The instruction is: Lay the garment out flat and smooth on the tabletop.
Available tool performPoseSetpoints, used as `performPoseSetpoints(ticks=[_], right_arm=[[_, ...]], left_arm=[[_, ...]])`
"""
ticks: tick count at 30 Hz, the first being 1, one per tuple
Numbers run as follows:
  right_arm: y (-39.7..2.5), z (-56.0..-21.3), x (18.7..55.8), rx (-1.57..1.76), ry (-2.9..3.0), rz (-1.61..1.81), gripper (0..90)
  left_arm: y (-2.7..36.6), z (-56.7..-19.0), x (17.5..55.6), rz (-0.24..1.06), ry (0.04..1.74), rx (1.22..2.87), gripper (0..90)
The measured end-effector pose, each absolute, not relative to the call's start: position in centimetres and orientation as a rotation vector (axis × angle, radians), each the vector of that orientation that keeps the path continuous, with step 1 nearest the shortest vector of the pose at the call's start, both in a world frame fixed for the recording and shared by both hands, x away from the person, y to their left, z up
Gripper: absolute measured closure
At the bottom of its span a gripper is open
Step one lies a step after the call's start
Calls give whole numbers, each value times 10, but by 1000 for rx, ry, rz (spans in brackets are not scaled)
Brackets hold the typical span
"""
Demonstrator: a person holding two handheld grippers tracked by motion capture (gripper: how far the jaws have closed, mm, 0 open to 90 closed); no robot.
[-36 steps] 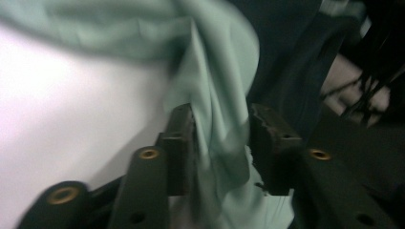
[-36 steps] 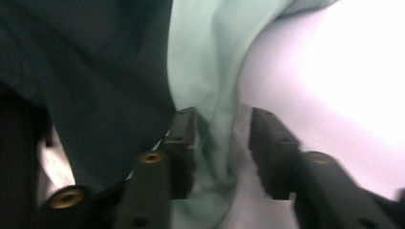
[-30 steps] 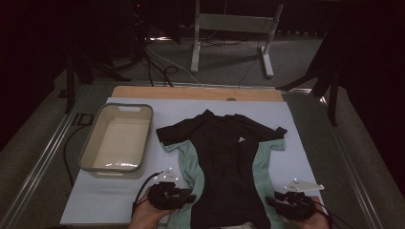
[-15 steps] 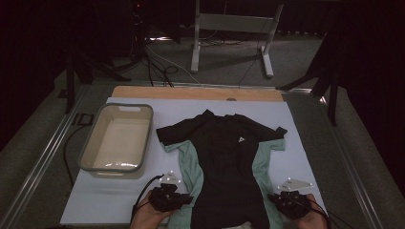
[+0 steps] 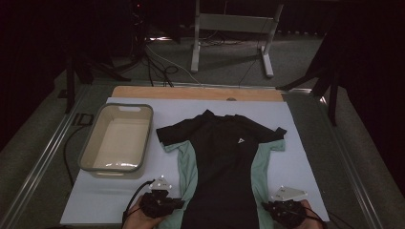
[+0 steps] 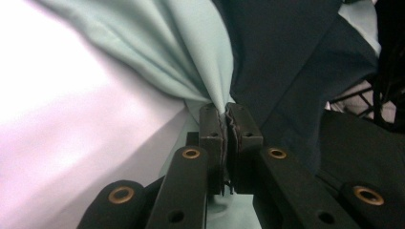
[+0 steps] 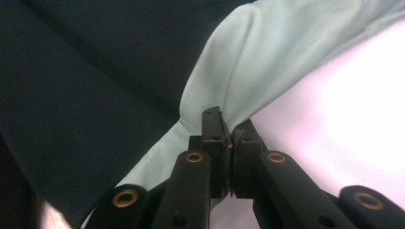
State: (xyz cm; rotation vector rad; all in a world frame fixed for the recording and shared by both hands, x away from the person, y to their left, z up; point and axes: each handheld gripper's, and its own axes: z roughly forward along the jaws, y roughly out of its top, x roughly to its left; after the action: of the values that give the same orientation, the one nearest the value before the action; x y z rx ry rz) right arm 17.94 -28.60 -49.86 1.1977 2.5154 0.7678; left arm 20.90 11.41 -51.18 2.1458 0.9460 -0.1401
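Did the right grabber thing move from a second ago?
Yes. The right gripper has slid back toward the person, nearer the table's near edge, clamped on the shirt's hem.

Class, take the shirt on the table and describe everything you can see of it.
The shirt is a short-sleeved sports top of thin, smooth fabric, black down the middle with pale mint-green side panels and a small white logo on the chest. It lies flat on the white table, collar away from the person, sleeves spread. The left gripper and right gripper each have jaws shut on a green bottom corner, gathering the fabric into folds.
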Motion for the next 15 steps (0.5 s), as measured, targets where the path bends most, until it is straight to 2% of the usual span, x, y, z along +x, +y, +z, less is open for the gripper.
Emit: performPoseSetpoints(ticks=[5,6,7,9,14,15], right_arm=[[-294,-498,174,1216,2482,725,872],[-295,-499,173,1214,2479,712,872],[-297,-499,172,1222,2473,706,868],[-297,-498,172,1228,2468,711,862],[-301,-493,175,1262,2407,774,636],[-303,-492,177,1278,2392,785,617]], left_arm=[[116,-507,203,-148,898,2123,815],[118,-504,203,-141,896,2100,783],[122,-501,204,-129,898,2073,713],[127,-497,207,-98,922,2023,680],[123,-499,217,-54,972,1994,536],[119,-500,219,-43,976,2001,522]])
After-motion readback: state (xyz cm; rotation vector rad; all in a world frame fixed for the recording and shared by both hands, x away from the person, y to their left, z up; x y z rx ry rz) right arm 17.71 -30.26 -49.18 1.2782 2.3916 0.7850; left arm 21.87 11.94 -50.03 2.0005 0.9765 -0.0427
